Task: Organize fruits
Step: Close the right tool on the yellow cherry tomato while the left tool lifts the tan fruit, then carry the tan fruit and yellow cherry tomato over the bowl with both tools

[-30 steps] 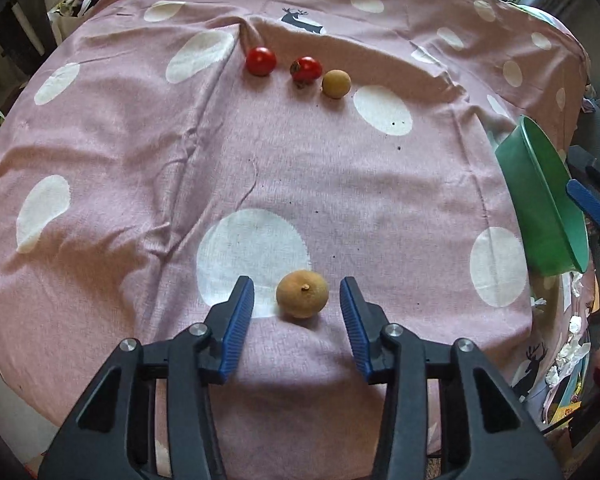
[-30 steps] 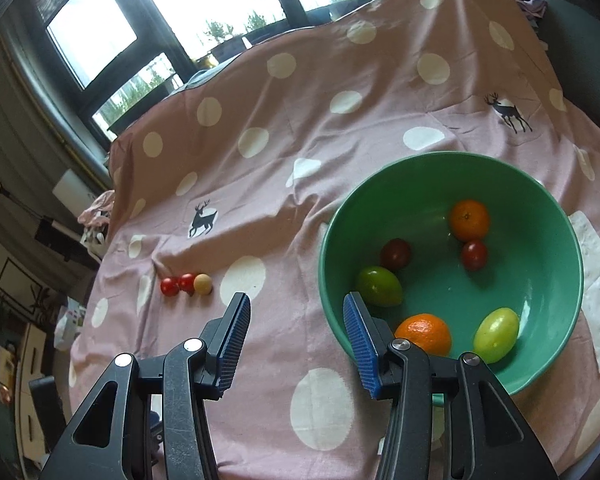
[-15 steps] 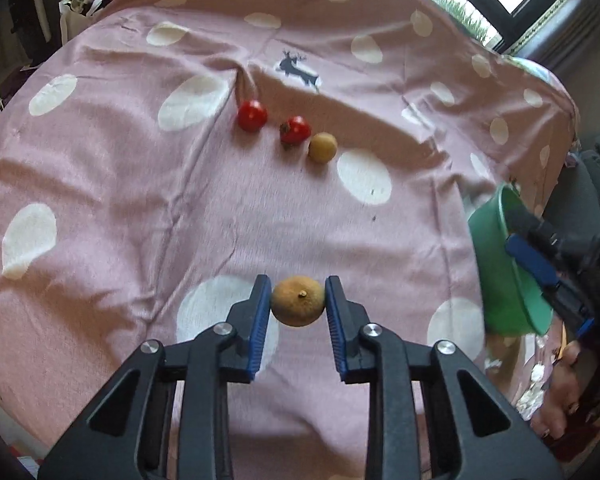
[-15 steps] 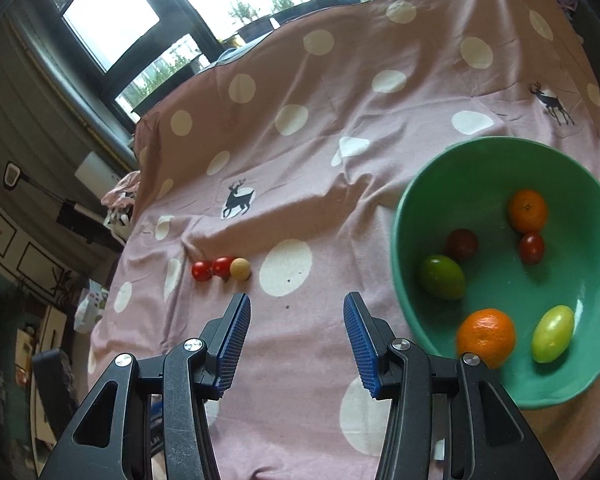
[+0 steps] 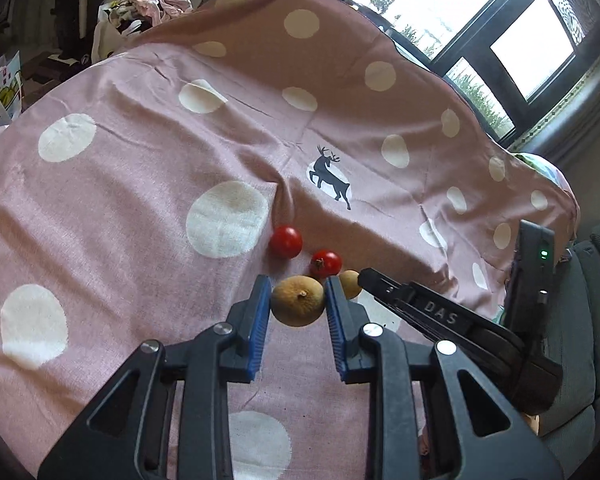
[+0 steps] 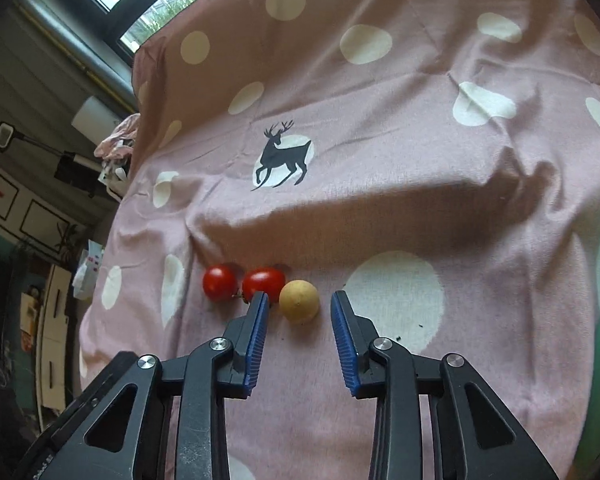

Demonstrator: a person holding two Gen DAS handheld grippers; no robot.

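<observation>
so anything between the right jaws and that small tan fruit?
Nothing visible. The small tan fruit sits on the cloth between the closing right gripper jaws, untouched. A red tomato touches its left side, close to the left jaw.

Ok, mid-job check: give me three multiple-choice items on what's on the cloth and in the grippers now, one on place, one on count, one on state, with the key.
1. Where does the small yellow fruit lie?
A. On the cloth between the right gripper's fingers
B. In a bowl
C. On the deer print

2. How many red tomatoes lie on the pink cloth?
A. One
B. Two
C. Four

3. What is the left gripper doing?
A. Open over bare cloth
B. Shut on a red tomato
C. Shut on the brownish fruit

Key:
1 A: the right wrist view shows it on the cloth between the closing blue pads, neither pressing it yet.
2 B: one tomato and another lie side by side left of the yellow fruit.
3 C: both pads press its sides in the left wrist view.
</observation>
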